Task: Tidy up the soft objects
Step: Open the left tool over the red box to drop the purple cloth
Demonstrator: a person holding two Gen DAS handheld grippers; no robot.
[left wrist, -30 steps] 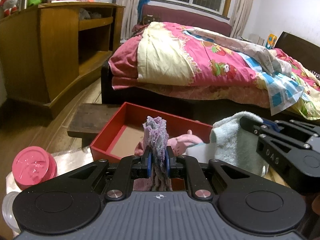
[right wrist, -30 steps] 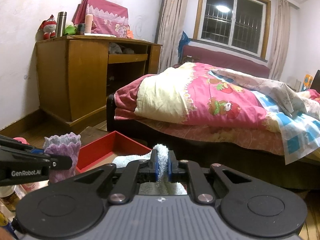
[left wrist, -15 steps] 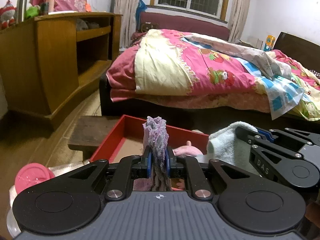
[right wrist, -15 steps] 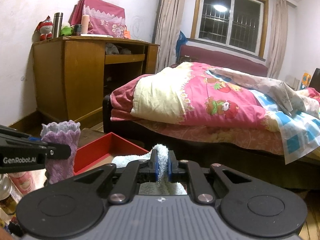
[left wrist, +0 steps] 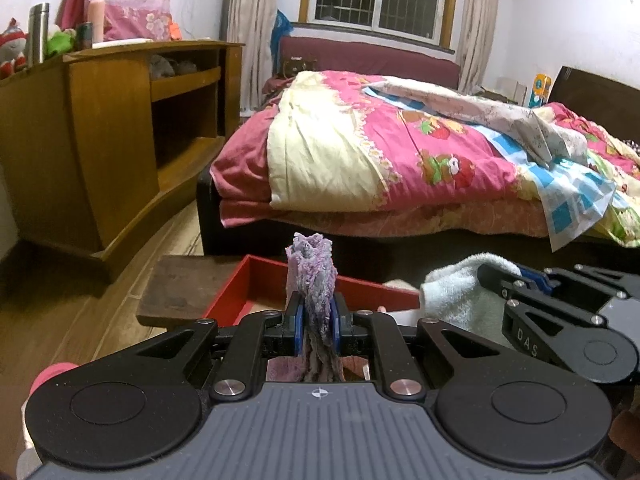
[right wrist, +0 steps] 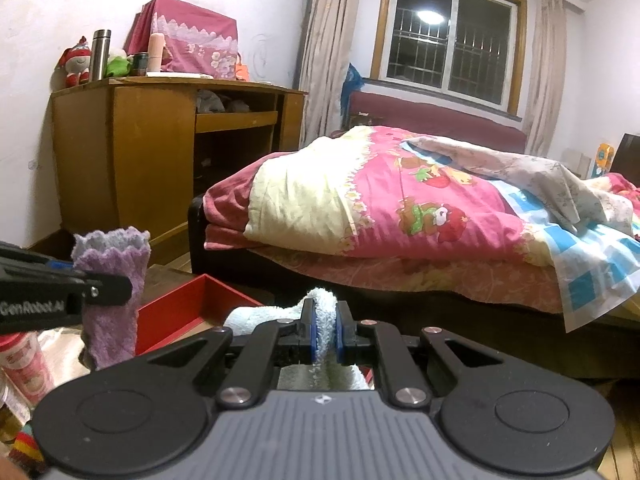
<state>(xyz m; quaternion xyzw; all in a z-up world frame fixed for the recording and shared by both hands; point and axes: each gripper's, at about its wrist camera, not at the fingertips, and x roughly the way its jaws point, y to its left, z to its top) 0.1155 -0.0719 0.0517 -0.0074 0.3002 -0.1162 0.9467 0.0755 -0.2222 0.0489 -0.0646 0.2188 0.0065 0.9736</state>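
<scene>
My left gripper is shut on a fuzzy purple cloth, which stands up between the blue pads; from the right wrist view the same purple cloth hangs from the left gripper at the left. My right gripper is shut on a pale blue-white towel. In the left wrist view that towel bulges out in front of the right gripper. A shallow red box lies on the floor just beyond both grippers, its inside mostly hidden.
A bed with a pink and yellow quilt fills the background. A wooden desk stands at the left, and a low dark wooden board lies beside the red box. A pink-lidded jar sits at the lower left.
The left gripper has lifted slightly with the purple cloth; the red box and pink jar sit lower in its view, and the pink plush is now hidden. The right gripper has stayed put.
</scene>
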